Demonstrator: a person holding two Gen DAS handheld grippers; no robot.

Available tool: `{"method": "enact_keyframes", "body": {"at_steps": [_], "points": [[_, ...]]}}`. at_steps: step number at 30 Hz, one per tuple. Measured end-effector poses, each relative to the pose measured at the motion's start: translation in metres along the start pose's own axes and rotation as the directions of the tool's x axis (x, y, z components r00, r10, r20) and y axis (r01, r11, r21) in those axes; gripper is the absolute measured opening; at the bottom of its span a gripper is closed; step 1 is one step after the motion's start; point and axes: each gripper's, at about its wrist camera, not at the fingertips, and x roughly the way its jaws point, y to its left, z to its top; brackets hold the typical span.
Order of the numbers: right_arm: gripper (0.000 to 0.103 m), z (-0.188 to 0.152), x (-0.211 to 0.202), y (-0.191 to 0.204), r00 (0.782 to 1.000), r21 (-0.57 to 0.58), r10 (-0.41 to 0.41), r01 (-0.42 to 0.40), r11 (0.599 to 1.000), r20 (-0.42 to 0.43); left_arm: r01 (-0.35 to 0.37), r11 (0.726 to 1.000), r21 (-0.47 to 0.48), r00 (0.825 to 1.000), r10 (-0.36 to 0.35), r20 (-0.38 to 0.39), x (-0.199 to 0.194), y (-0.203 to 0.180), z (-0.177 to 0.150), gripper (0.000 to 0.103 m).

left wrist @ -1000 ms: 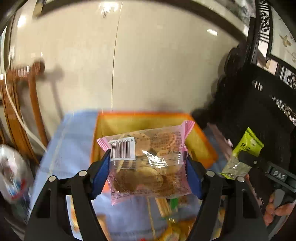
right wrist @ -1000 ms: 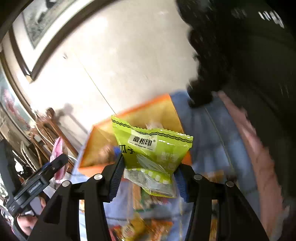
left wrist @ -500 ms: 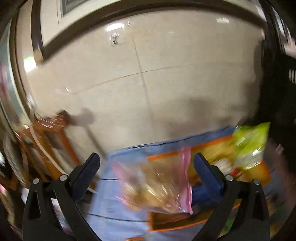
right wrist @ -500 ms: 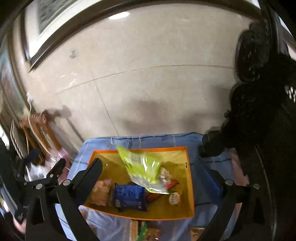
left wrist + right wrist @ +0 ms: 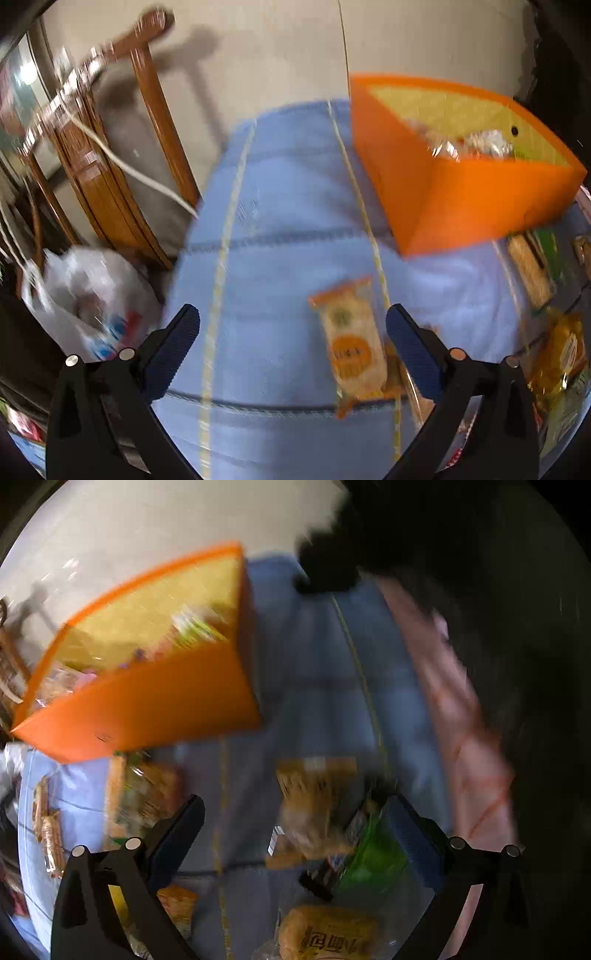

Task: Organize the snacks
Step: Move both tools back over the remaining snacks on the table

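Note:
An orange bin (image 5: pixel 476 195) with a yellow inside stands on the blue cloth (image 5: pixel 288 206) and holds several snack packs; it also shows in the right wrist view (image 5: pixel 147 705). My left gripper (image 5: pixel 291 325) is open and empty above the cloth, with an orange-and-white snack pack (image 5: pixel 351 343) lying just inside its right finger. My right gripper (image 5: pixel 295 812) is open and empty over loose snacks: a brown pack (image 5: pixel 314 805) and a green pack (image 5: pixel 373 856) lie between its fingers. Both views are blurred.
More snack packs lie on the cloth at the right (image 5: pixel 561 354) and left of the right gripper (image 5: pixel 147 794). A bread bun pack (image 5: pixel 325 934) lies near the front. A wooden chair (image 5: pixel 110 155) and a white plastic bag (image 5: pixel 81 291) stand left of the table. Dark furniture (image 5: pixel 498 590) is at the right.
Both grippers opened and let go of their packs, the pink cookie pack and the green seed pack, which dropped into the orange bin. Both grippers then swung down toward the loose snacks on the cloth.

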Motion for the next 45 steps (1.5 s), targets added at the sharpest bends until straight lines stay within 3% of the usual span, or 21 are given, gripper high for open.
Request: {"method": "enact_keyframes", "body": {"at_steps": [3, 6, 9, 10, 11, 12, 13, 15, 17, 21, 26, 29, 32, 36, 38, 39, 40, 41, 42, 43, 45], "points": [[0.099, -0.006, 0.010, 0.005, 1.000, -0.018, -0.013, 0.013, 1.000, 0.013, 0.056, 0.998, 0.011, 0.998, -0.056, -0.009, 0.021, -0.011, -0.014, 0.099], [0.100, -0.002, 0.023, 0.010, 0.997, -0.038, -0.083, 0.083, 0.996, 0.005, 0.045, 0.998, 0.041, 0.998, -0.043, -0.046, 0.038, -0.027, -0.013, 0.099], [0.099, 0.001, 0.030, 0.008, 0.999, -0.036, -0.053, 0.053, 0.998, -0.010, 0.044, 0.998, 0.033, 0.998, -0.043, -0.042, 0.045, -0.039, -0.013, 0.099], [0.093, 0.000, 0.031, 0.009, 0.998, -0.031, -0.056, 0.056, 0.998, -0.005, 0.058, 0.998, 0.024, 0.997, -0.057, -0.054, 0.048, -0.039, -0.013, 0.098], [0.083, -0.001, 0.030, 0.011, 0.994, -0.034, -0.106, 0.106, 0.994, 0.007, 0.129, 0.991, -0.022, 0.989, -0.130, -0.066, 0.051, -0.038, -0.015, 0.094], [0.050, -0.002, 0.026, 0.014, 0.980, -0.057, -0.195, 0.196, 0.979, 0.028, 0.201, 0.977, -0.072, 0.975, -0.206, -0.082, 0.056, -0.036, -0.017, 0.060], [0.029, -0.002, 0.023, 0.014, 0.990, -0.057, -0.140, 0.141, 0.988, 0.019, 0.191, 0.977, -0.096, 0.978, -0.198, -0.062, 0.053, -0.034, -0.017, 0.043], [0.028, -0.005, 0.022, 0.012, 0.996, -0.034, -0.083, 0.082, 0.996, -0.020, 0.196, 0.979, -0.060, 0.978, -0.200, -0.061, 0.049, -0.040, -0.021, 0.035], [0.027, -0.007, 0.020, 0.016, 0.997, -0.050, -0.081, 0.080, 0.996, -0.020, 0.187, 0.982, -0.019, 0.980, -0.187, -0.067, 0.046, -0.046, -0.022, 0.035], [0.025, -0.013, 0.001, 0.019, 1.000, -0.006, 0.029, -0.029, 1.000, -0.007, 0.185, 0.982, -0.038, 0.981, -0.187, -0.057, 0.034, -0.042, -0.016, 0.035], [0.025, -0.016, -0.052, 0.034, 0.990, -0.025, 0.088, -0.085, 0.996, 0.112, 0.180, 0.984, -0.003, 0.983, -0.180, 0.034, -0.020, -0.040, 0.018, 0.035], [0.025, 0.003, -0.084, 0.043, 0.973, -0.057, 0.119, -0.109, 0.992, 0.197, 0.224, 0.974, -0.016, 0.970, -0.221, 0.103, -0.055, -0.042, 0.048, 0.035], [0.025, 0.034, -0.117, 0.059, 0.947, -0.096, 0.186, -0.166, 0.981, 0.261, 0.276, 0.961, -0.011, 0.948, -0.270, 0.169, -0.087, -0.052, 0.093, 0.035], [0.026, 0.088, -0.144, 0.085, 0.921, -0.150, 0.228, -0.189, 0.970, 0.315, 0.227, 0.972, 0.063, 0.941, -0.235, 0.243, -0.106, -0.076, 0.147, 0.035], [0.042, 0.116, -0.150, 0.098, 0.912, -0.185, 0.249, -0.196, 0.963, 0.327, 0.225, 0.974, 0.039, 0.936, -0.227, 0.270, -0.108, -0.083, 0.175, 0.038], [0.085, 0.128, -0.154, 0.103, 0.911, -0.201, 0.232, -0.171, 0.965, 0.341, 0.217, 0.976, 0.028, 0.933, -0.216, 0.289, -0.109, -0.086, 0.185, 0.069], [0.099, 0.134, -0.158, 0.105, 0.913, -0.193, 0.201, -0.138, 0.971, 0.356, 0.178, 0.984, 0.012, 0.939, -0.173, 0.297, -0.109, -0.089, 0.194, 0.095], [0.100, 0.139, -0.161, 0.101, 0.913, -0.178, 0.175, -0.116, 0.977, 0.368, 0.070, 0.997, -0.026, 0.951, -0.058, 0.305, -0.107, -0.092, 0.203, 0.099], [0.100, 0.137, -0.167, 0.094, 0.918, -0.158, 0.165, -0.114, 0.981, 0.361, 0.029, 0.999, -0.035, 0.953, -0.017, 0.304, -0.105, -0.093, 0.204, 0.099], [0.100, 0.134, -0.169, 0.088, 0.920, -0.141, 0.165, -0.122, 0.982, 0.356, 0.018, 0.999, -0.031, 0.953, -0.008, 0.303, -0.103, -0.094, 0.202, 0.099], [0.100, 0.122, -0.168, 0.068, 0.929, -0.110, 0.142, -0.110, 0.988, 0.342, 0.076, 0.997, 0.007, 0.956, -0.075, 0.282, -0.094, -0.092, 0.188, 0.099]]}}
